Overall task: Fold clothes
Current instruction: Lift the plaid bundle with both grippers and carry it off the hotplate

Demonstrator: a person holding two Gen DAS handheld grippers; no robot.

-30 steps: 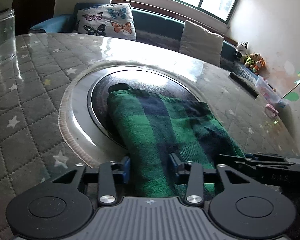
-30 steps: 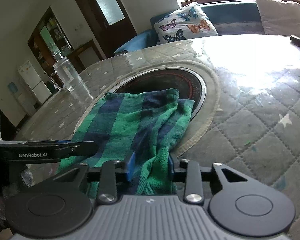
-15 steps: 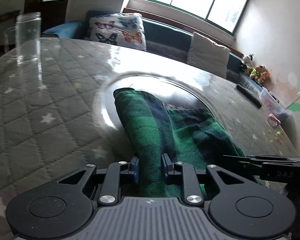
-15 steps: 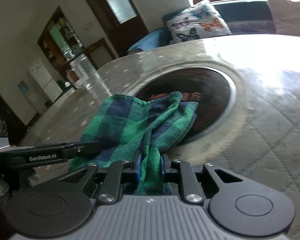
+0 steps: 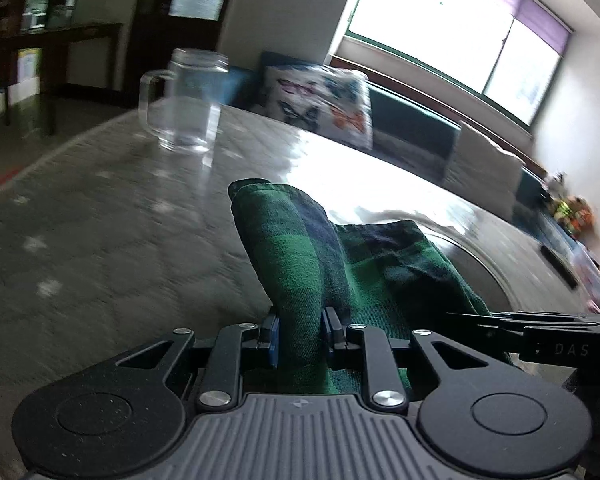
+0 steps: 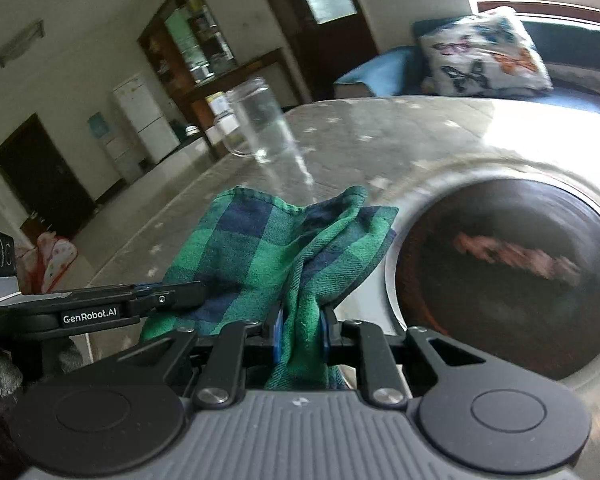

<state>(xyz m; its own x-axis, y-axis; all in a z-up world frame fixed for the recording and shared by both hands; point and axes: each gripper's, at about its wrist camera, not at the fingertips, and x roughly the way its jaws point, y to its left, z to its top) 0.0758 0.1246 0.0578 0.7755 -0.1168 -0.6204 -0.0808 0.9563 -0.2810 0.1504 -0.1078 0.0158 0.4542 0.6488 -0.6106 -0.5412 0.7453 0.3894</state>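
A green and navy checked cloth (image 5: 300, 264) hangs bunched between both grippers above the round table. My left gripper (image 5: 300, 336) is shut on one bunched edge of it, its blue pads pressing the fabric from both sides. My right gripper (image 6: 300, 334) is shut on another edge of the same checked cloth (image 6: 260, 248). The right gripper's fingers (image 5: 532, 326) show at the right of the left wrist view. In the right wrist view the left gripper's fingers (image 6: 140, 300) reach in from the left onto the cloth.
A clear glass mug (image 5: 188, 100) stands on the quilted, star-patterned table cover (image 5: 100, 240), also seen as the mug (image 6: 260, 120). A dark round inset (image 6: 508, 272) sits in the table's middle. A butterfly cushion (image 5: 320, 104) lies on the bench behind.
Both grippers closed on the cloth's near edge, lifted it and carried it sideways off the dark inset toward the glass mug. The cloth went from lying flat to bunched.
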